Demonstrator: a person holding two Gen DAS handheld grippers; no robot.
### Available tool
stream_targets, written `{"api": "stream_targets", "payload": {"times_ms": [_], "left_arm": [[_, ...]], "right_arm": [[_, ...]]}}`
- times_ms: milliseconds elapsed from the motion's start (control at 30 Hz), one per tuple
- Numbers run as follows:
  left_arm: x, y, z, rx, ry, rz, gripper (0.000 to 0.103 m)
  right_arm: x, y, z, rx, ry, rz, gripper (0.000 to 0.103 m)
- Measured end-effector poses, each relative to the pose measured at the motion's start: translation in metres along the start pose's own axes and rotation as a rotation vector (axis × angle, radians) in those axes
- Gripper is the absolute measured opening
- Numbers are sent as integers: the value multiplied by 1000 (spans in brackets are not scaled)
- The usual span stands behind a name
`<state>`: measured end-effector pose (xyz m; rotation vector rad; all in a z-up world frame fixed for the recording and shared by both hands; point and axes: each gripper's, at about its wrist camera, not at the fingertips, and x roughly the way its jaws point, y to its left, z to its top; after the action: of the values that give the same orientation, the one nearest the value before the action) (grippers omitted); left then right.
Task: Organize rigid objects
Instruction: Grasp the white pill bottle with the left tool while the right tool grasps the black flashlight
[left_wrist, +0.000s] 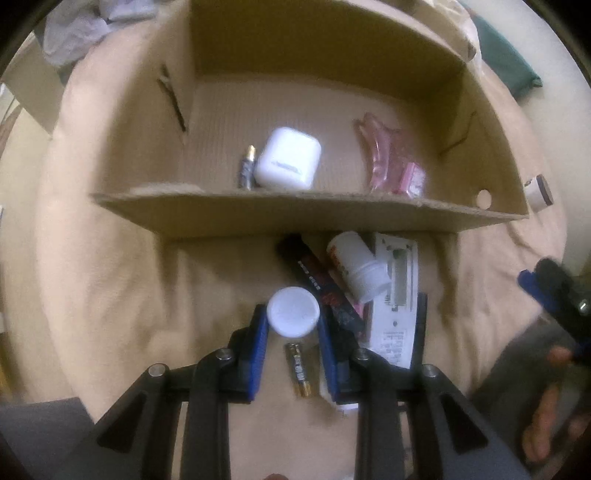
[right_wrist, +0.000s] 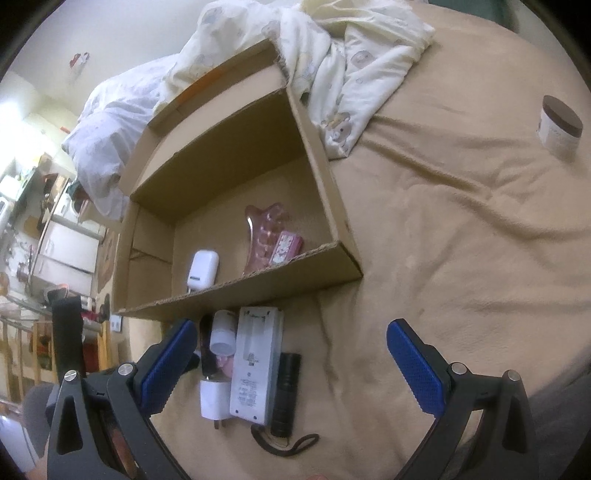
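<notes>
Left gripper (left_wrist: 293, 325): I have it pinching a white round cap (left_wrist: 293, 312), blue pads touching both sides, low over the bed (left_wrist: 110, 277) just short of the cardboard box (left_wrist: 295, 214).
Right gripper (right_wrist: 291, 365): spread wide and holding nothing, hovering near the row of loose things.
In the box: white earbud case (left_wrist: 288, 162), a battery (left_wrist: 246, 170) touching its side, a pink transparent piece (left_wrist: 380, 155) and a small pink box (left_wrist: 412, 179).
Still outside: white bottle (left_wrist: 356, 269), black tube (left_wrist: 317, 284), white charger (right_wrist: 255, 363), black flashlight (right_wrist: 286, 393), white plug (right_wrist: 214, 400), gold battery (left_wrist: 298, 369), and a brown-lidded jar (right_wrist: 559, 127) well apart.
Risk: my grip looks to sit on the cap's curved rim, so it could squirt out; lifting too low would catch the box's front wall.
Risk: the soft bedding may let the bottle roll if I nudge it.
Hard to tell: whether the cap is a loose lid or tops a hidden container; labels are blurred; something pink under the bottle is mostly covered.
</notes>
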<state>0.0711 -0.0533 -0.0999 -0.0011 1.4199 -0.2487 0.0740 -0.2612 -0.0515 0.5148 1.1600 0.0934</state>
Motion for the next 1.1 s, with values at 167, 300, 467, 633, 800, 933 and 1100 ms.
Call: {"api": "stream_targets", "payload": {"times_ms": [167,300,467,633,800,933,1100], "left_arm": [[-20,-1,0,96,-6,159,24],[-12,3,-2,123,34,206,24],[14,10,-1,89,75,202,24],[20,6,1,91,47,231,24],[31,3,4,94,45,255,24],[43,2,3,58,54,257,24],[39,11,1,16,49,223,24]], "right_arm": [[23,10,-7,-27,160,101,103],[41,11,-14,-27,238,54,103],[55,7,-22,-49,301,-31,37],[71,15,-34,-107,382,-62,30],[94,19,-48,-124,454,-84,29],[106,27,-54,-171,447,-131,29],[101,39,-62,-238,393,-167,20]]}}
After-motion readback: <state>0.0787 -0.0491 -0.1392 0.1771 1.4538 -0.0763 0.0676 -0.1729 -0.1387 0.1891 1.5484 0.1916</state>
